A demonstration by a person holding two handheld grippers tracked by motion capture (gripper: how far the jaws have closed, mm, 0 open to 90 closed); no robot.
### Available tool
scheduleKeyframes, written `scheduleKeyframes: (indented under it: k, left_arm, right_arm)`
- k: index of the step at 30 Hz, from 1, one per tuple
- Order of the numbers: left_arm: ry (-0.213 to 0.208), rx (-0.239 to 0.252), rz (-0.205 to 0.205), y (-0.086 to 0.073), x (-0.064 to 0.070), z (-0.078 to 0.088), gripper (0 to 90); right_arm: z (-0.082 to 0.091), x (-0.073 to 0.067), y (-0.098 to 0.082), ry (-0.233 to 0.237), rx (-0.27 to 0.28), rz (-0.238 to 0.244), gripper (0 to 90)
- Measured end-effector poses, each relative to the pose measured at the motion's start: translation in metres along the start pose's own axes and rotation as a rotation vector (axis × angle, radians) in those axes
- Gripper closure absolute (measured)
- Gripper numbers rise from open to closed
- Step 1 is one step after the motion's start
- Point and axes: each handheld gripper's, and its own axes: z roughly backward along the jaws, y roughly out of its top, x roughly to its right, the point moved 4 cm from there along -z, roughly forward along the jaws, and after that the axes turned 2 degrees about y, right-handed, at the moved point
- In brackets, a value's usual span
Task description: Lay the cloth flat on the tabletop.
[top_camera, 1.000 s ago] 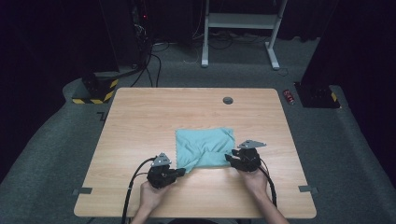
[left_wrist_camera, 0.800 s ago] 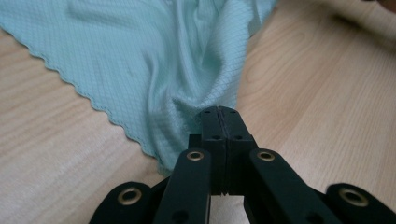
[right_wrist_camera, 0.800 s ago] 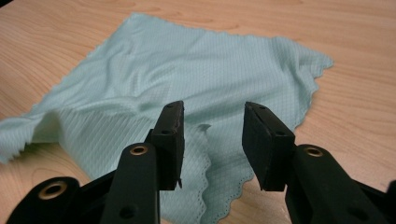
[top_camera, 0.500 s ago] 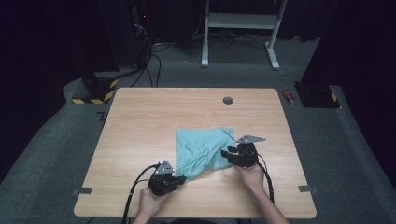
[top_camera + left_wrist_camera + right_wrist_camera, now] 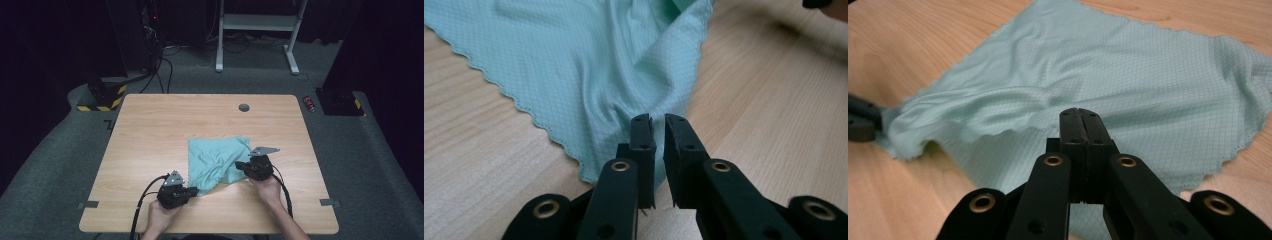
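Two grippers at teal cloth (image 5: pixel 217 162): right gripper (image 5: pixel 1081 116) just clamped cloth edge; left gripper (image 5: pixel 658 121) just opening, cloth released.

No lettering, label, brand or number can be read anywhere here. The nearest thing to a sign is the yellow-and-black hazard striping (image 5: pixel 100 102) on a base on the floor at the left of the high view, and it carries no words.

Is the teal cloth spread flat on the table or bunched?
Partly bunched. The teal cloth lies open at its far edge but wrinkles and gathers toward its near corner by the left hand-held gripper.
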Motion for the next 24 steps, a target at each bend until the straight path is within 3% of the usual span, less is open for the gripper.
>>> scheduleKeyframes:
  k: [4, 7, 8, 9, 12, 15, 17, 19, 20, 21, 24]
  left_arm:
    - [0.035, 0.043, 0.023, 0.005, -0.005, 0.006, 75.0]
    - [0.092, 0.058, 0.052, 0.012, -0.012, 0.005, 69.7]
    - [0.138, 0.048, 0.055, 0.016, -0.018, 0.002, 62.7]
    - [0.138, 0.048, 0.055, 0.016, -0.018, 0.002, 60.0]
    - [0.213, 0.009, 0.067, 0.018, -0.027, -0.011, 55.1]
    - [0.251, -0.009, 0.059, 0.017, -0.030, -0.015, 52.6]
    - [0.281, -0.017, 0.045, 0.016, -0.030, -0.018, 52.0]
    - [0.293, -0.013, 0.039, 0.014, -0.029, -0.020, 50.6]
    - [0.299, -0.012, 0.034, 0.014, -0.029, -0.020, 50.6]
    - [0.309, -0.014, 0.029, 0.014, -0.030, -0.020, 49.7]
    - [0.314, -0.009, 0.021, 0.013, -0.029, -0.020, 48.4]
  right_arm:
    - [0.009, -0.002, -0.005, -0.014, 0.001, 0.008, 89.9]
    - [0.009, 0.002, -0.005, -0.043, -0.002, -0.013, 78.0]
    - [0.004, 0.005, -0.002, -0.049, -0.008, -0.043, 71.5]
    - [0.004, 0.005, -0.002, -0.049, -0.008, -0.043, 71.5]
    - [-0.011, 0.002, 0.002, -0.038, -0.038, -0.049, 59.9]
    - [-0.022, 0.004, 0.002, -0.077, -0.071, -0.041, 56.7]
    - [-0.025, 0.005, 0.001, -0.076, -0.081, -0.042, 56.9]
    - [-0.029, 0.005, -0.004, -0.078, -0.110, -0.034, 71.4]
    - [-0.029, 0.005, -0.004, -0.078, -0.110, -0.034, 71.4]
    - [-0.027, 0.003, -0.004, -0.066, -0.112, -0.009, 81.1]
    - [-0.024, 0.000, -0.004, -0.048, -0.107, 0.012, 88.7]
